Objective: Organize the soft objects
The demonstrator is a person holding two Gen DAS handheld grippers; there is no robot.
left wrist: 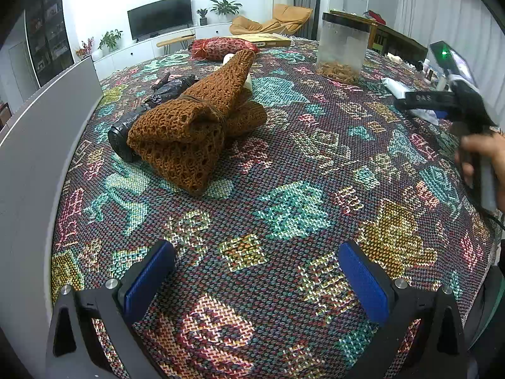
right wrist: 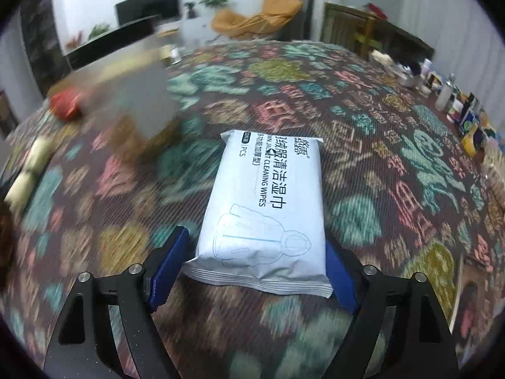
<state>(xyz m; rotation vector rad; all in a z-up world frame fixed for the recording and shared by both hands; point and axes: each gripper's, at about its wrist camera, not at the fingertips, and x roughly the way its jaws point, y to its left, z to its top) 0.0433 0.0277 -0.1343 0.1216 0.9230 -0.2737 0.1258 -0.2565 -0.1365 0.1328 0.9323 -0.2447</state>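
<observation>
A white pack of cleaning wipes (right wrist: 265,208) lies flat on the patterned tablecloth (right wrist: 363,158). My right gripper (right wrist: 255,271) straddles its near end with the jaws wide. The left blue pad (right wrist: 169,265) stands a little off the pack's edge, and the right pad (right wrist: 339,281) is right beside it. In the left wrist view the right gripper (left wrist: 410,102) shows at the far right, in a person's hand (left wrist: 486,158). My left gripper (left wrist: 257,279) hovers open over bare cloth. A brown knitted piece (left wrist: 195,120) lies ahead of it on a black plastic bag (left wrist: 157,98), with a red knitted pouch (left wrist: 221,47) farther back.
A clear jar (left wrist: 342,47) with brown bits in its bottom stands at the back right. A grey panel (left wrist: 41,126) runs along the table's left edge. A flat cardboard box (left wrist: 262,39) lies at the far end. Small bottles and boxes (right wrist: 457,104) line the right edge.
</observation>
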